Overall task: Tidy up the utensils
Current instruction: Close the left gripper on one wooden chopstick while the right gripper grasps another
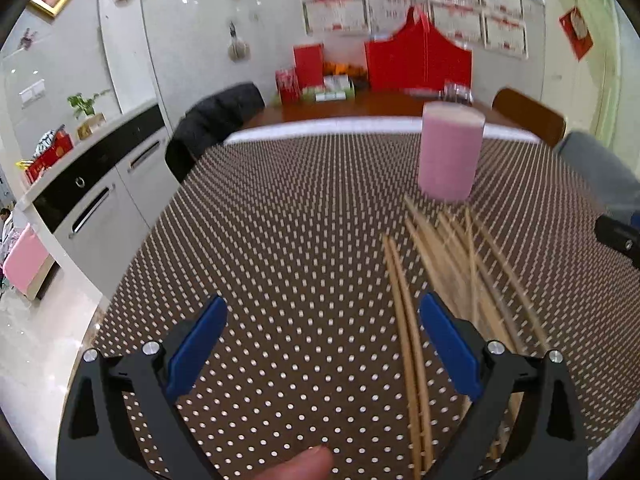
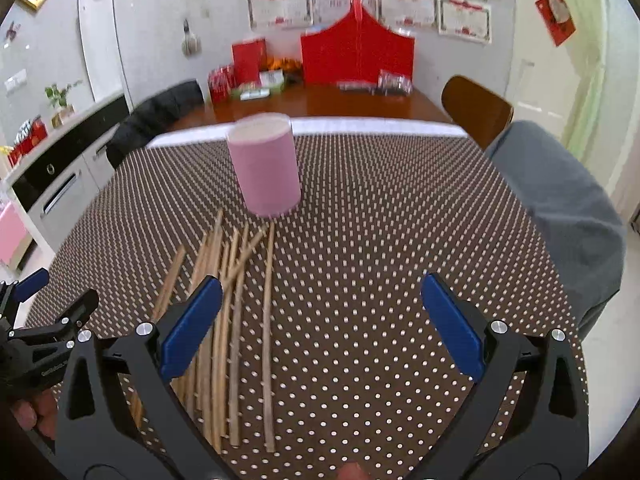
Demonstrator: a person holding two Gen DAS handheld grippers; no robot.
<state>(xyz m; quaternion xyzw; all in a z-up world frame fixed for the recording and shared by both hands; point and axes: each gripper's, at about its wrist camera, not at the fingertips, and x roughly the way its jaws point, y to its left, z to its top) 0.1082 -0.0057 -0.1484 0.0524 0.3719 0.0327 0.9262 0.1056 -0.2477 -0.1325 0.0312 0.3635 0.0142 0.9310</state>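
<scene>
Several bamboo chopsticks (image 1: pixel 452 264) lie loose in a fan on the brown dotted tablecloth (image 1: pixel 280 240). A pink cylindrical holder (image 1: pixel 450 151) stands upright just beyond their far tips. My left gripper (image 1: pixel 322 314) is open above the cloth, with two chopsticks running under its right finger and nothing between the pads. In the right wrist view the same chopsticks (image 2: pixel 232 312) lie left of centre, below the pink holder (image 2: pixel 266 166). My right gripper (image 2: pixel 320 294) is open and holds nothing; its left finger hangs over the pile. The left gripper (image 2: pixel 36 332) shows at that view's left edge.
The table's far edge has a white cloth border (image 2: pixel 360 126). Behind it a wooden table (image 2: pixel 320 100) carries red boxes. A brown chair (image 2: pixel 476 108) and a grey draped cloth (image 2: pixel 560 208) stand at the right, a dark jacket on a chair (image 1: pixel 216 124) and white cabinets (image 1: pixel 100 200) at the left.
</scene>
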